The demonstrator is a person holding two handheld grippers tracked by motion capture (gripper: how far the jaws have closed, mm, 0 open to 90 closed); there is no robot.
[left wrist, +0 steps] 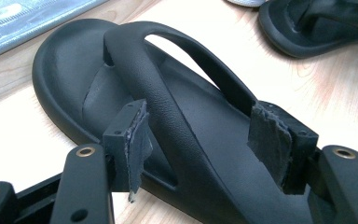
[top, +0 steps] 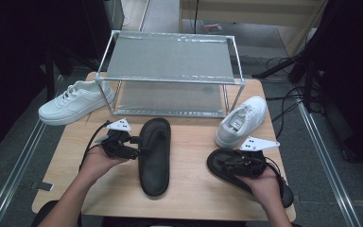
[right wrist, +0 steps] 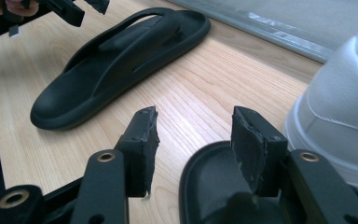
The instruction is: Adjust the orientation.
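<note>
Left tool [left wrist: 205, 144] open, jaws straddling strap of mid-surface black sandal [top: 154, 153] without pinching; right tool [right wrist: 193, 149] open, holding nothing, over second sandal [top: 227, 163] near right edge.

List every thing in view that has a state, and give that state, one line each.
Left hand-held gripper: open, jaws either side of the sandal's strap, pads not pressing.
Right hand-held gripper: open, over the toe of the right black sandal.
Left black sandal: flat on the table, sole down.
Right black sandal: flat on the table, partly under the hand.
Left white sneaker: upright, overhanging the table's edge.
Right white sneaker: upright beside the rack.
Metal rack: standing, both shelves bare.
</note>
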